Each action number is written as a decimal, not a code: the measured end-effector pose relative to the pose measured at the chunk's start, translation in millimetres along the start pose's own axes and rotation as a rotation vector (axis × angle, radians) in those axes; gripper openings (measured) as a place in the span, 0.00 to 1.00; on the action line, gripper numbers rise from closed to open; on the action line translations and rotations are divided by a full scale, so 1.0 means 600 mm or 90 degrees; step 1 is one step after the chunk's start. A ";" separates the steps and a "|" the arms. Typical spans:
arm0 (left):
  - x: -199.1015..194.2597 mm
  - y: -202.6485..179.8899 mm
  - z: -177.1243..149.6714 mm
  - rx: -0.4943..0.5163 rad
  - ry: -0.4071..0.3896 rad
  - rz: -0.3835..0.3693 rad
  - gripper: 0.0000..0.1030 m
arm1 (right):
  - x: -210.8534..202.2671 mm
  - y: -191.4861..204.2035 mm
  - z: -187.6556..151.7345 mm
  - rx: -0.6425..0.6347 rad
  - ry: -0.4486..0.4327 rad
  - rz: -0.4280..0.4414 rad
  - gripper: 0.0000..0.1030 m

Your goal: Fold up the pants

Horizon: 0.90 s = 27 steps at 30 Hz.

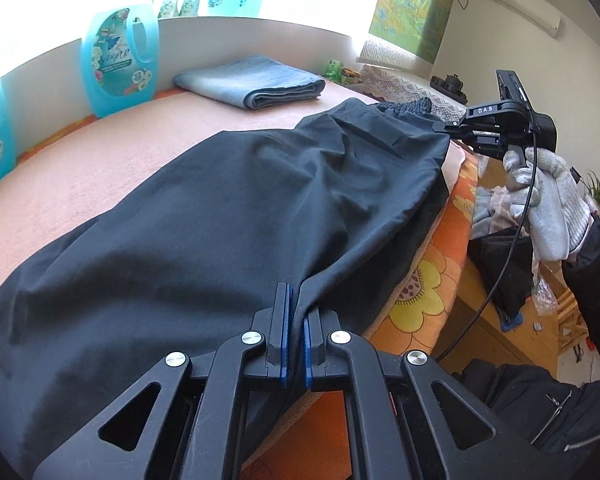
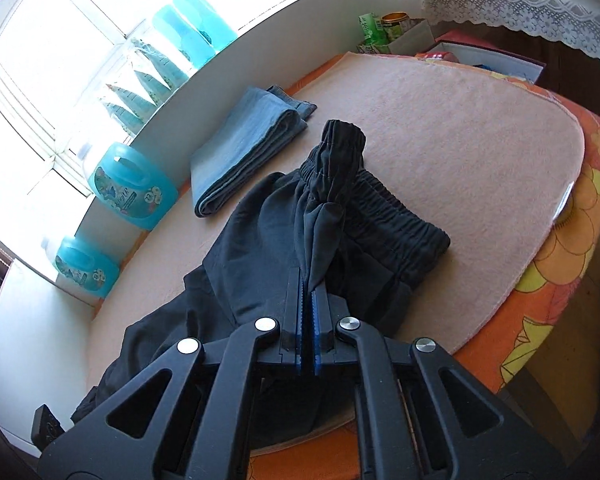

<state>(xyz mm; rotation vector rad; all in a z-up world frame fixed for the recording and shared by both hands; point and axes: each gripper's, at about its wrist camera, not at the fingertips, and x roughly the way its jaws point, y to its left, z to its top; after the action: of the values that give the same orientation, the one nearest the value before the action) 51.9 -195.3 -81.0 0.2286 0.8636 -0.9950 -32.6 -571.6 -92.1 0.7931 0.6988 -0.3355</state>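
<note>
Dark navy pants (image 1: 228, 200) lie stretched across the pink blanket (image 1: 100, 168) on the bed. My left gripper (image 1: 298, 300) is shut on a pinched fold of the pants near the bed's front edge. In the left wrist view my right gripper (image 1: 444, 126), held by a gloved hand (image 1: 548, 204), is shut on the pants at the elastic waistband end. The right wrist view shows that gripper (image 2: 307, 292) clamped on a bunched fold of the pants (image 2: 284, 232), with the gathered waistband (image 2: 392, 216) lying just beyond it.
A folded blue garment (image 1: 252, 80) lies at the back of the bed by the wall. Turquoise detergent bottles (image 1: 118, 60) stand along the windowsill. An orange flowered cover (image 1: 428, 284) hangs over the bed's edge. Boxes and cans (image 2: 392, 30) sit at the far corner.
</note>
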 end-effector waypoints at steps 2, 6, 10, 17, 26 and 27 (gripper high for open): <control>-0.001 0.003 -0.002 -0.004 0.001 0.011 0.04 | 0.013 -0.017 -0.016 0.002 0.016 -0.009 0.04; 0.002 0.008 -0.007 -0.012 0.013 0.028 0.04 | 0.028 -0.054 -0.030 0.027 0.036 0.000 0.04; 0.014 0.003 -0.018 -0.009 0.036 0.041 0.04 | 0.020 -0.074 -0.033 0.038 0.033 0.031 0.04; 0.011 0.009 -0.017 -0.023 0.037 0.060 0.04 | 0.011 -0.073 0.020 0.046 -0.013 0.024 0.56; -0.013 0.031 -0.021 -0.054 0.020 0.079 0.04 | 0.062 -0.061 0.027 0.024 0.044 -0.005 0.18; -0.012 0.033 -0.022 -0.057 0.020 0.078 0.04 | 0.065 -0.061 0.027 0.028 0.048 -0.005 0.18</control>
<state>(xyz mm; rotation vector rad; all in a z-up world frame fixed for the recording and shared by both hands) 59.0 -172.8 -88.5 0.2190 0.9103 -0.8390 -16.2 -608.9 -130.5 0.8478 0.7679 -0.3299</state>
